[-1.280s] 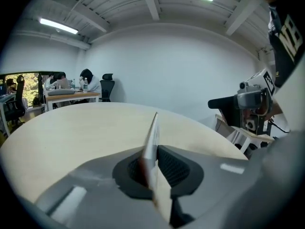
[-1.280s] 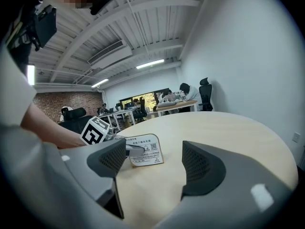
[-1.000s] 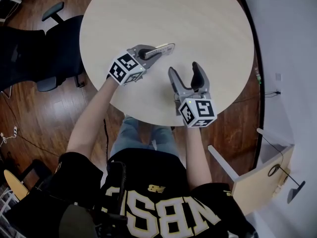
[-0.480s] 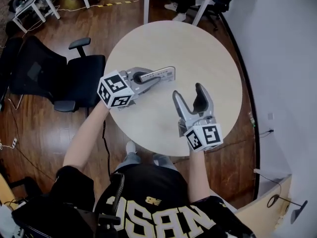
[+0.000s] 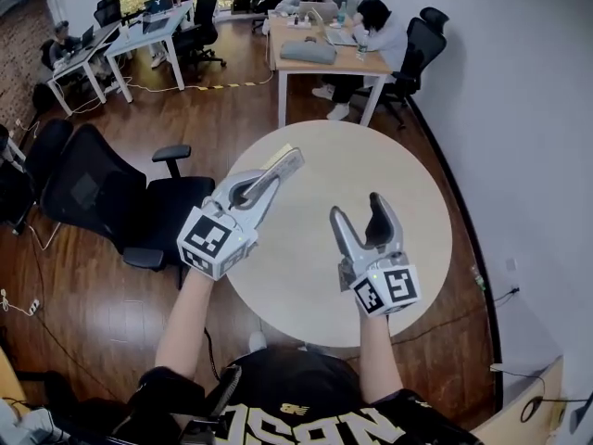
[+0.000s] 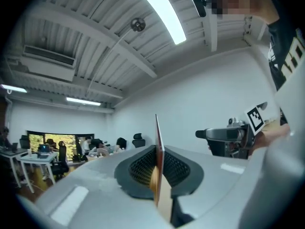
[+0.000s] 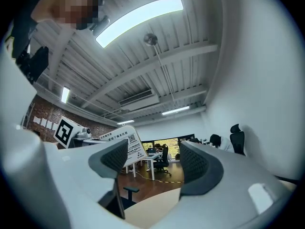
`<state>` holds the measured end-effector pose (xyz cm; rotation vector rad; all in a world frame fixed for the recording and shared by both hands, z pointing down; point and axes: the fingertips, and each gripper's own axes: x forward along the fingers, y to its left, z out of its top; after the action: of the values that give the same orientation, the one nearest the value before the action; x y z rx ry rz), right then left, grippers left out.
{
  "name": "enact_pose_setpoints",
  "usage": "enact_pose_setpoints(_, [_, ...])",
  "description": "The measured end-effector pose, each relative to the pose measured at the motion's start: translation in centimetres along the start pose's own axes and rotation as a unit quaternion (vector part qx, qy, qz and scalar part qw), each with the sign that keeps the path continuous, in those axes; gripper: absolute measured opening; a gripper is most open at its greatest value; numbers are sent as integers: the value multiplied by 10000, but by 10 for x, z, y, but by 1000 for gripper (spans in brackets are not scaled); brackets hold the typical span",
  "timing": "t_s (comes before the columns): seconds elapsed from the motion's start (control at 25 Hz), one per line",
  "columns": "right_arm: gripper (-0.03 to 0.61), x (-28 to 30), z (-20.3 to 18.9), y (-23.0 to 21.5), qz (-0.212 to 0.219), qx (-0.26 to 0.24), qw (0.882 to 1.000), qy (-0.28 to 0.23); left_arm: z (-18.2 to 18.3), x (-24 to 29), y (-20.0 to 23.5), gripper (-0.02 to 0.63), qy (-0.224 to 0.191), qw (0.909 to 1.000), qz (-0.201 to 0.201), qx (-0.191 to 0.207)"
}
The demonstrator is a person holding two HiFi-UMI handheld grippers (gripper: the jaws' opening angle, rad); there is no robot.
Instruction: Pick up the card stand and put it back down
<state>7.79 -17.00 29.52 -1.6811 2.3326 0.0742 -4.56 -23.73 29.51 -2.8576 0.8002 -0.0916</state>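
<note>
Card stand (image 5: pixel 280 159) pinched in left tool (image 5: pixel 293 159), edge-on — long axis pointing away

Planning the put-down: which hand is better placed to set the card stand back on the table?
Left. The left gripper is shut on the card stand, above the table. The right gripper has jaws that have just been closing, with nothing between them.

left claw (image 5: pixel 283 167): clamps card stand (image 5: pixel 295 155) over round table (image 5: pixel 412 216) | right claw (image 5: pixel 358 211): empty, jaws just closing
</note>
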Motion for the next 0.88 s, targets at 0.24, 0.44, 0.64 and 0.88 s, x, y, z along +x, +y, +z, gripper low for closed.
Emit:
enact_pose_setpoints(0.24, [347,8,-14,2,-255,-323,9986,342,1,-27,16,15,-419,9930,1001,-474])
enact_pose_setpoints(0.44, [347,10,-28,-7,-475,-358,9966,565,-13,-46,23,15,-485,9813,1634,-894])
enact_pose_setpoints(0.64, [347,11,-32,-11,-616,-281,9958,614,-24,-60,23,15,-401,9751,2074,-675])
enact_pose_setpoints(0.88, [347,17,-33,-8,-545,-277,9960,647,-38,-60,20,15,-369,9740,2124,-704])
